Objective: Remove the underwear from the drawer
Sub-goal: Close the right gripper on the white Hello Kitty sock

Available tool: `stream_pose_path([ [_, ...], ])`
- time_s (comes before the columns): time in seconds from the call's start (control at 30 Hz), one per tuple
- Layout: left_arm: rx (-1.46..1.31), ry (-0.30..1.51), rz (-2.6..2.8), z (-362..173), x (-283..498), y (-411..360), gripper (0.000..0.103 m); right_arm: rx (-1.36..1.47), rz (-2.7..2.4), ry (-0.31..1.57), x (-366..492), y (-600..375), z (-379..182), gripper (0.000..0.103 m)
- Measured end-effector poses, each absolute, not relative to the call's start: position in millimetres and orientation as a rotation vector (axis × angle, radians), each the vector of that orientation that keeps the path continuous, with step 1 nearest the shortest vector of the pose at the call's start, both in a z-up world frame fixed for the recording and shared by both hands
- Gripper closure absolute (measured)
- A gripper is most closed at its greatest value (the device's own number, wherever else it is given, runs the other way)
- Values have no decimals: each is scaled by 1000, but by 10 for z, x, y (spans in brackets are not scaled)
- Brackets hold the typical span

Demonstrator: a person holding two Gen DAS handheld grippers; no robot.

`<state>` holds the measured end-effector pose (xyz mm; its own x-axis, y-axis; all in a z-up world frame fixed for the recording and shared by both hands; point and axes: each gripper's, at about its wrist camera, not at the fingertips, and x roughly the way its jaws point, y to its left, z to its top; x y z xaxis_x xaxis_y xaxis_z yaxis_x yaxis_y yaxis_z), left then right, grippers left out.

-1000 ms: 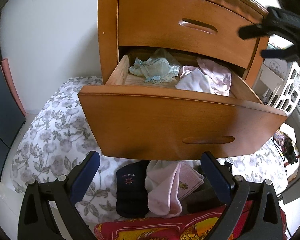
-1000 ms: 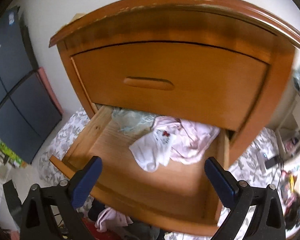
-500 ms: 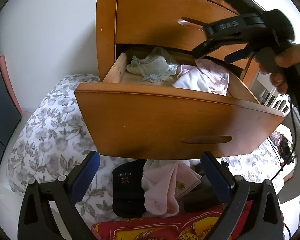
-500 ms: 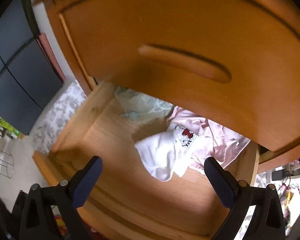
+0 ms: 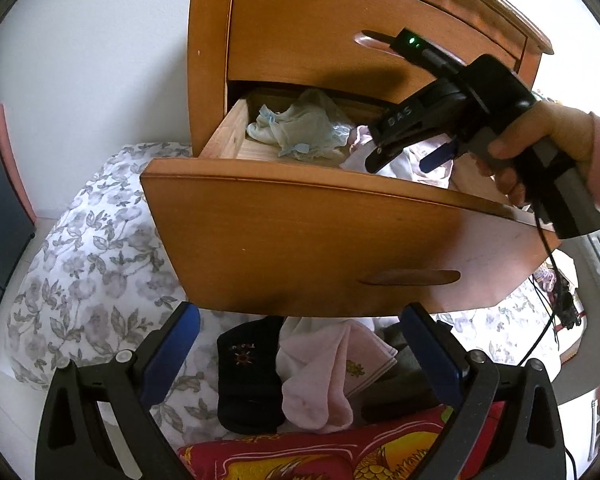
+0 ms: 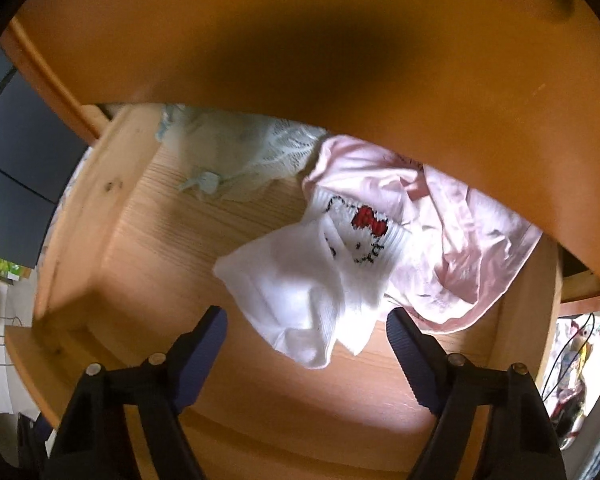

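Observation:
The lower drawer of a wooden nightstand stands pulled out. Pale blue lacy underwear lies at its back left. A white garment with a red-bow cartoon print lies in the middle, overlapping a pink garment on the right. My right gripper, held by a hand, points down into the drawer. Its jaws are closing, with the white garment's near end between them, and the pads are not pressing on it. My left gripper is open and empty below the drawer front.
The upper drawer is shut and overhangs the back of the open one. Below the drawer front, a black sock, pink socks and a red patterned cloth lie on a floral sheet. Cables hang at the right.
The right gripper came down from in front of the upper drawer into the open drawer, tipped steeply downward, and its jaws narrowed. The left gripper stayed put.

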<state>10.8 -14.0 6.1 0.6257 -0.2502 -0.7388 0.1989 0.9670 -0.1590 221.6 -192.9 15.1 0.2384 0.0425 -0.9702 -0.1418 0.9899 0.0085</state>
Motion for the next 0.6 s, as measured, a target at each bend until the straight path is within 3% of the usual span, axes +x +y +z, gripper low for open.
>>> stream_pose_path([
  [0.23, -75, 864, -268, 45, 121, -133, 2, -111, 134, 1351, 2254, -1845, 47, 33],
  [0.3, -74, 863, -269, 46, 118, -136, 2, -108, 125, 1354, 2260, -1844, 29, 42],
  [0.37, -74, 863, -269, 45, 118, -137, 2, -104, 122, 1356, 2277, -1832, 5, 59],
  [0.6, -80, 867, -271, 45, 120, -134, 2, -111, 115, 1325, 2274, -1867, 27, 88],
])
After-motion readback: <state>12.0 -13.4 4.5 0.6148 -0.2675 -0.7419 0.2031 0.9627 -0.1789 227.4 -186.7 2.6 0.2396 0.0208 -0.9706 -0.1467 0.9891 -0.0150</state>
